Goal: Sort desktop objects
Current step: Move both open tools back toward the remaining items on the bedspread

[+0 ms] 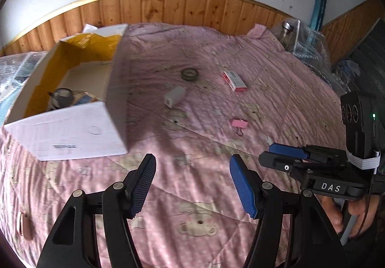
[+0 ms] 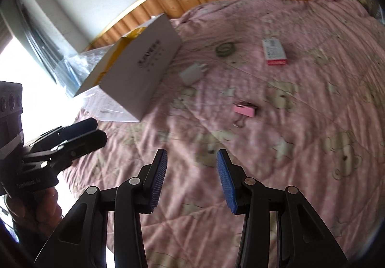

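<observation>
Pink quilted cover (image 1: 192, 195) printed with little bears lies across the whole work surface, with wood panelling and a white wall behind it. Both handheld grippers hover low over its near edge, side by side, and neither holds anything.

The left gripper (image 1: 192, 183) has its two blue-padded fingers spread wide apart, with bare quilt between them. From the right wrist camera the same gripper appears at the far left, seen side-on, so its gap cannot be judged there. The right gripper (image 2: 191, 180) is also spread open, with nothing between its pads. A hand (image 1: 346, 217) wraps its handle at the right edge of the left view.

Four small items lie scattered on the quilt ahead of both grippers, all apart from one another. A pink binder clip (image 1: 239, 123) sits nearest. Farther back and to the left is a white charger plug (image 1: 175, 97). Behind it lies a roll of clear tape (image 1: 190, 73), flat on its side. To the right of the tape is a small red and white box (image 1: 234, 81).

A white cardboard box (image 1: 72, 133) with a yellow lining stands open on the left, and already has a few items inside, too blurred to identify.
</observation>
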